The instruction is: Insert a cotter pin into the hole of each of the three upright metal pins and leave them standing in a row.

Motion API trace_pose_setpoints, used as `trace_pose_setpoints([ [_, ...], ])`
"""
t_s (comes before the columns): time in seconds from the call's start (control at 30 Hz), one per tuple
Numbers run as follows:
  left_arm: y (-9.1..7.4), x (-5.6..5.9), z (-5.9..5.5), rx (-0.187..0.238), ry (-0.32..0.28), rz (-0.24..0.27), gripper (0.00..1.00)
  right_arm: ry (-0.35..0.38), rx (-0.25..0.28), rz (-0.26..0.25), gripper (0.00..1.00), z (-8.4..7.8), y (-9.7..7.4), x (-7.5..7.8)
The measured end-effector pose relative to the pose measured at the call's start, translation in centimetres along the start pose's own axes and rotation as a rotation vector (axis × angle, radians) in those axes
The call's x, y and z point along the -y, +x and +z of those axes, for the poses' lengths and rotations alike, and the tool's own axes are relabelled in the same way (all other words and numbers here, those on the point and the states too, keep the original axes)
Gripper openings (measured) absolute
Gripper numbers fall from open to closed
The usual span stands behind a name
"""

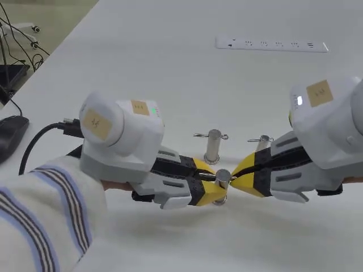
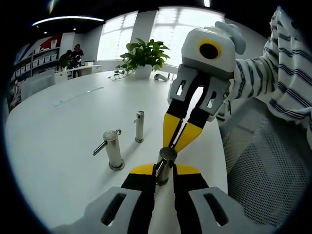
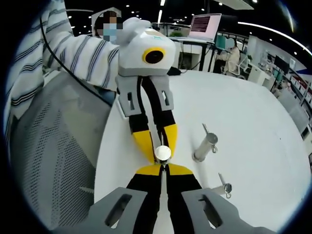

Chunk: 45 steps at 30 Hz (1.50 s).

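Head view: left gripper (image 1: 214, 186) grips front pin (image 1: 222, 179), table (image 1: 170, 73) open beyond.

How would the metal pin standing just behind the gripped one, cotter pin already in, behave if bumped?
That metal pin stands tall on a narrow base, so it would probably tip easily. It looks like solid steel: likely stiff and heavy for its size. Once down, the cotter pin through its top should stop it rolling far.

Open office w/ monitor (image 3: 204, 24) (plant (image 2: 144, 52) too).
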<state>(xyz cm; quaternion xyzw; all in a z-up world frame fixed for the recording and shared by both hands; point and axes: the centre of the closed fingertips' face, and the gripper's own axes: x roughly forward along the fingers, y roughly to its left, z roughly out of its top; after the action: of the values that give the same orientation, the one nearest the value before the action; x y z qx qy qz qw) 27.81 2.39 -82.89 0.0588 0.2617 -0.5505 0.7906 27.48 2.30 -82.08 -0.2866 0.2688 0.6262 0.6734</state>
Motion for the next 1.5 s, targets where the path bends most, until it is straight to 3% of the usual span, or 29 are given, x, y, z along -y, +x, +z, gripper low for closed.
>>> trace_pose_setpoints([
  [0.27,0.0,0.1,0.0,-0.006,0.015,0.001,0.12,-0.016,-0.001,0.001,0.05,-0.2,0.1,-0.1],
  [0.43,-0.1,0.0,-0.5,-0.027,0.019,0.005,0.12,-0.053,-0.024,0.006,0.11,-0.9,0.3,-0.3],
  [0.53,-0.3,0.1,-0.7,-0.03,0.018,0.005,0.15,-0.032,-0.017,0.013,0.14,-0.8,0.3,-0.5],
  [0.73,-0.9,0.2,-0.7,-0.025,0.001,-0.004,0.3,-0.02,0.0,0.024,0.18,-0.4,0.6,-0.7],
  [1.07,-2.5,0.0,-1.1,-0.03,-0.012,0.039,0.59,-0.009,0.025,0.034,0.24,0.4,1.4,-0.4],
  [1.17,-3.1,-0.4,-1.3,-0.038,0.003,0.069,0.71,-0.006,0.028,0.041,0.24,0.6,1.6,-0.5],
  [1.27,-3.7,-0.7,-1.5,-0.031,-0.025,0.089,0.79,-0.005,0.029,0.049,0.24,0.7,1.9,-0.5],
  [1.43,-4.6,-1.1,-1.6,-0.028,-0.029,0.135,0.89,-0.001,0.034,0.057,0.24,0.9,2.1,-0.5],
  [1.5,-4.9,-1.7,-1.7,-0.026,-0.014,0.178,0.92,-0.003,0.033,0.06,0.24,0.9,2.2,-0.5],
])
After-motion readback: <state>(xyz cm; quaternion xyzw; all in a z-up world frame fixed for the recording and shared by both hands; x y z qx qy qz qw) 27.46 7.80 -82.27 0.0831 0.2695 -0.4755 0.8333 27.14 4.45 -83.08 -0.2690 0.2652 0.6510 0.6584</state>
